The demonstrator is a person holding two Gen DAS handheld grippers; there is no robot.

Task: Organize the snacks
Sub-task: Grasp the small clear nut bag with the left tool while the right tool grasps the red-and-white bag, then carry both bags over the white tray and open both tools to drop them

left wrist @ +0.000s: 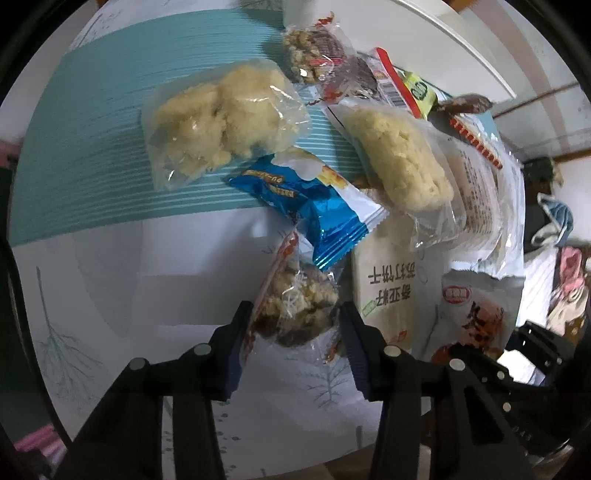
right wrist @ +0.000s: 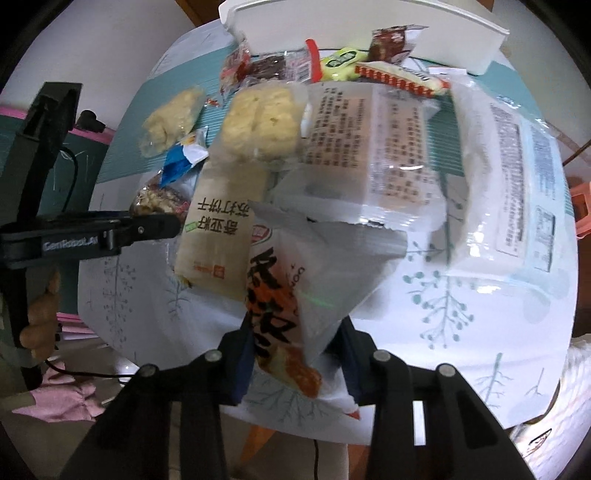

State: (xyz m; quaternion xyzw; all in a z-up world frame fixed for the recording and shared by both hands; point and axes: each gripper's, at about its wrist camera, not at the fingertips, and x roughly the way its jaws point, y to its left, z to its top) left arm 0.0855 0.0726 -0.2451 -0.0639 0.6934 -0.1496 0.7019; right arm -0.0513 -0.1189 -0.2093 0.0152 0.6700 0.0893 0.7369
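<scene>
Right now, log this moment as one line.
left gripper: shut on nut brittle packet | right gripper: shut on white-orange snack bag | white bin: unfilled view

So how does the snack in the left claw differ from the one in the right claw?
The left claw pinches a clear-wrapped brown grain cake; the right claw pinches a white printed packet, opaque, larger and flatter. The cake's contents show; the packet's do not. Both are sealed snacks.
</scene>
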